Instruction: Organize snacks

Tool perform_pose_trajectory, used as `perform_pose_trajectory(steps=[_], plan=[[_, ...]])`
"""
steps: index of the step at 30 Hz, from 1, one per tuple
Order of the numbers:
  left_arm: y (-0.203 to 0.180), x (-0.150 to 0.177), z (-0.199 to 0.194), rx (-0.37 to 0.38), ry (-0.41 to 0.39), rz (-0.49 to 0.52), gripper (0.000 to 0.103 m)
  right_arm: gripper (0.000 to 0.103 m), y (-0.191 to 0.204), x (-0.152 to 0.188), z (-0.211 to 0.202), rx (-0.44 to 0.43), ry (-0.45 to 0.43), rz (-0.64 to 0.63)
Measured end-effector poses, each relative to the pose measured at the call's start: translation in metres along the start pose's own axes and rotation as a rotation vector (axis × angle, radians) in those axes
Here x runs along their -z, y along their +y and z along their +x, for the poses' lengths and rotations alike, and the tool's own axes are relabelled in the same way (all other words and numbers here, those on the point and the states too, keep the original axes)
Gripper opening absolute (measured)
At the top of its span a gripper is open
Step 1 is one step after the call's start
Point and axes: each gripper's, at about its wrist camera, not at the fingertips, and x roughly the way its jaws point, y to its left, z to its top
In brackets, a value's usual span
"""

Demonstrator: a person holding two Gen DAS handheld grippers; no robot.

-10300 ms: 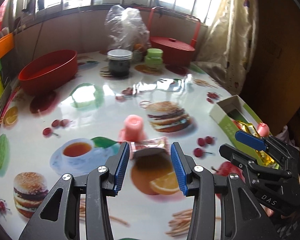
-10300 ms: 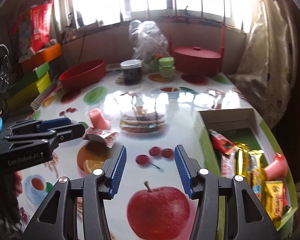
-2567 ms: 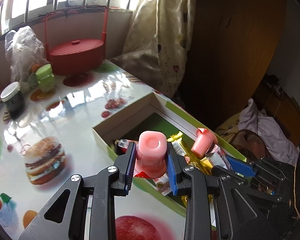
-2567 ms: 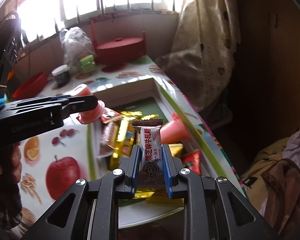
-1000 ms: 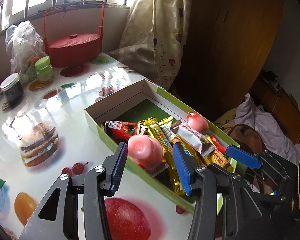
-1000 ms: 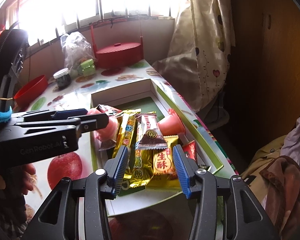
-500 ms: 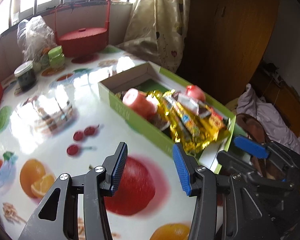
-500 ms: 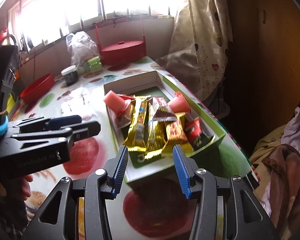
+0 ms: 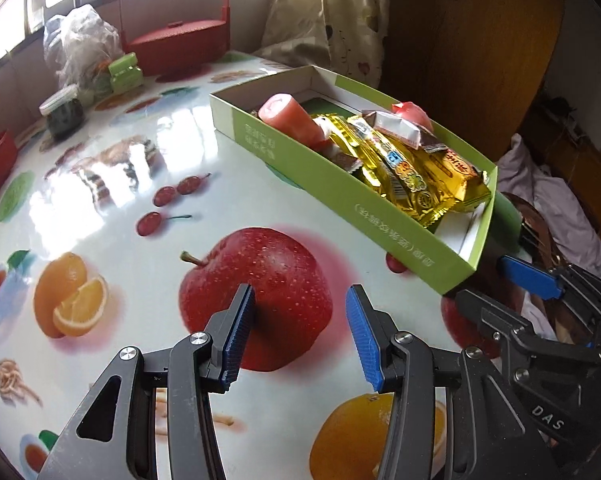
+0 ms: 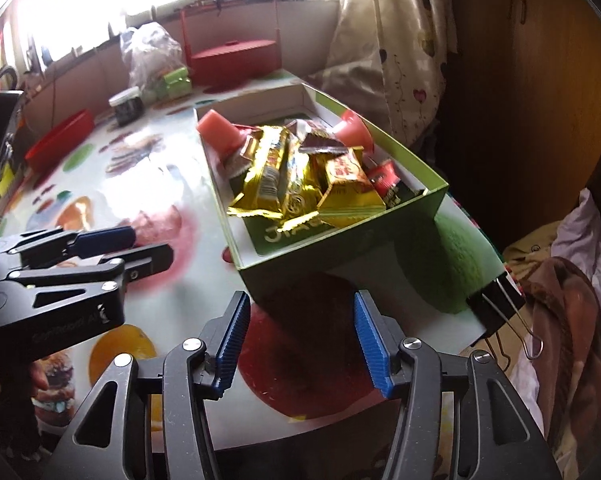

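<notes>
Left gripper [image 9: 300,328]: jaws released, empty, above the table [image 9: 100,184]. Right gripper [image 10: 298,340]: jaws just widened, nothing between them, near the table's right edge. Green box [image 10: 340,248]: along that edge, holding gold-wrapped snacks [image 10: 296,176] and two pink jelly cups [image 9: 288,120]. Red basket [image 9: 176,44]: far edge.

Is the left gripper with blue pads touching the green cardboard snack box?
Apart. In the left wrist view the left gripper is open over the printed red apple, with bare table between it and the green cardboard snack box.

Snacks [image 9: 404,164] lie in box [image 9: 384,220] on table [image 9: 148,200].
</notes>
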Motion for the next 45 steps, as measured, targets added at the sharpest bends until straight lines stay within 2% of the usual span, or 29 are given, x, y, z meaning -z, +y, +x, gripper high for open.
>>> perform_pose_trajectory(steps=[3, 6, 12, 19, 45], plan=[[-0.002, 0.002, 0.0, 0.001, 0.001, 0.005, 0.05, 0.054, -0.001, 0.001, 0.004, 0.018, 0.016, 0.007], [-0.006, 0.004, 0.001, 0.008, 0.0, 0.012, 0.057, 0.058, -0.003, 0.002, 0.008, 0.032, 0.026, 0.014], [-0.009, 0.005, 0.001, -0.007, -0.001, 0.018, 0.057, 0.065, -0.006, 0.003, 0.01, 0.045, 0.027, 0.035], [-0.014, 0.004, 0.002, -0.037, 0.0, 0.044, 0.057, 0.066, -0.006, 0.003, 0.01, 0.053, 0.019, 0.044], [-0.013, 0.004, 0.002, -0.041, -0.004, 0.042, 0.057, 0.068, -0.007, 0.003, 0.011, 0.053, 0.016, 0.046]])
